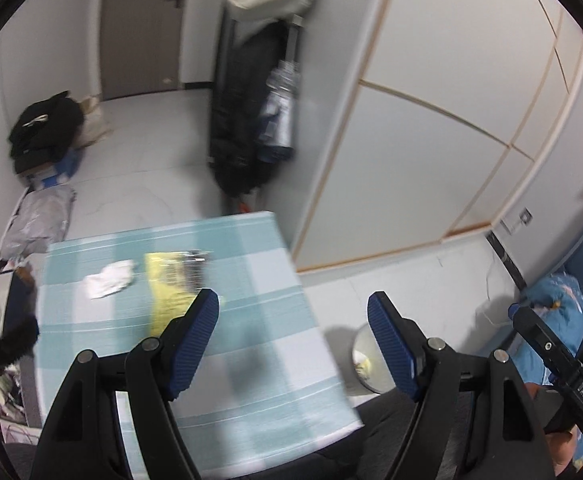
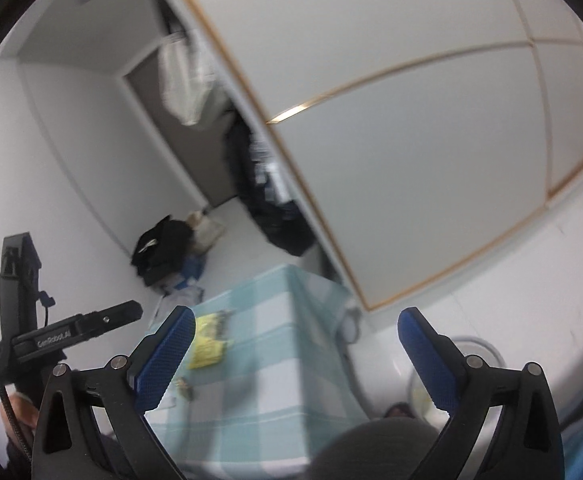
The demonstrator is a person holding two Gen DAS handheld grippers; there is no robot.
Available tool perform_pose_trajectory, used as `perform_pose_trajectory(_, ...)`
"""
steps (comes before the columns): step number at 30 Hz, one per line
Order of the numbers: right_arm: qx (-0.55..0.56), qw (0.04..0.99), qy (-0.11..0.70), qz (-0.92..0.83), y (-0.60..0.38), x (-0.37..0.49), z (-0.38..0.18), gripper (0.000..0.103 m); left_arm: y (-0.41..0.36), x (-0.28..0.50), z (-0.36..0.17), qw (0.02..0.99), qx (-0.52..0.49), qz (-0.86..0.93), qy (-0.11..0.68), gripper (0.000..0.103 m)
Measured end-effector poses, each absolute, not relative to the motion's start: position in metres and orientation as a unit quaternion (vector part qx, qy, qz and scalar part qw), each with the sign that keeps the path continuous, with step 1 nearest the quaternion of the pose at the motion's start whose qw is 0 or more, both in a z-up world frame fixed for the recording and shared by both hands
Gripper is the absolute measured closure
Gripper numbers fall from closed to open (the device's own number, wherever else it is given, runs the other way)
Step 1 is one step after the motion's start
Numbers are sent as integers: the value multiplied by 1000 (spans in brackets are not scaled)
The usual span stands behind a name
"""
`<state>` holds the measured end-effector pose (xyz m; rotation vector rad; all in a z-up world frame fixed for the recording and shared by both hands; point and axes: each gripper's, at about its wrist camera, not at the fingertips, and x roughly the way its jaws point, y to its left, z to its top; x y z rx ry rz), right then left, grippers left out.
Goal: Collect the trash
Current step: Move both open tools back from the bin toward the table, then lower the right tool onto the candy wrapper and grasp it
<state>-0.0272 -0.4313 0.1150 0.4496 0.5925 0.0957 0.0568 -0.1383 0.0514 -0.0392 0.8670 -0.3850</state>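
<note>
The left gripper (image 1: 293,308) is hanging wide open and empty above the near right part of the checked table (image 1: 251,360). The right gripper (image 2: 295,326) is also gaping, holding nothing. A yellow wrapper (image 1: 171,292) is lying ahead and to the left of the left gripper, its long axis running near to far, with a crumpled tissue (image 1: 109,280) just left of it. The left gripper looks nearer. A bin (image 1: 365,356) is standing on the floor right of the table.
</note>
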Motion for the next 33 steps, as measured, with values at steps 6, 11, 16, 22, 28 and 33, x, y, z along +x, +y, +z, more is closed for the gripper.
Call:
perform_pose_trajectory(6,173,936,292,98,-362,-15,116,1,-70,47,55,911,-47,-128,389,25)
perform_pose_trajectory(11,149,930,310,132,-308,1,102,1,-26,50,46,917,-65,-92,382,22)
perform_pose_trajectory(16,130,923,328,155,-263,15,83,1,18,52,30,923,-79,-52,372,21)
perform_pose_trajectory(22,78,921,342,167,-217,26,61,1,55,63,1,924,-98,-28,370,20)
perform_pose_trajectory(28,77,904,381,177,-195,44,36,1,81,64,-29,918,-133,-11,373,20)
perform_pose_trajectory(33,79,885,423,176,-183,67,14,1,93,69,-39,913,-127,-2,387,20)
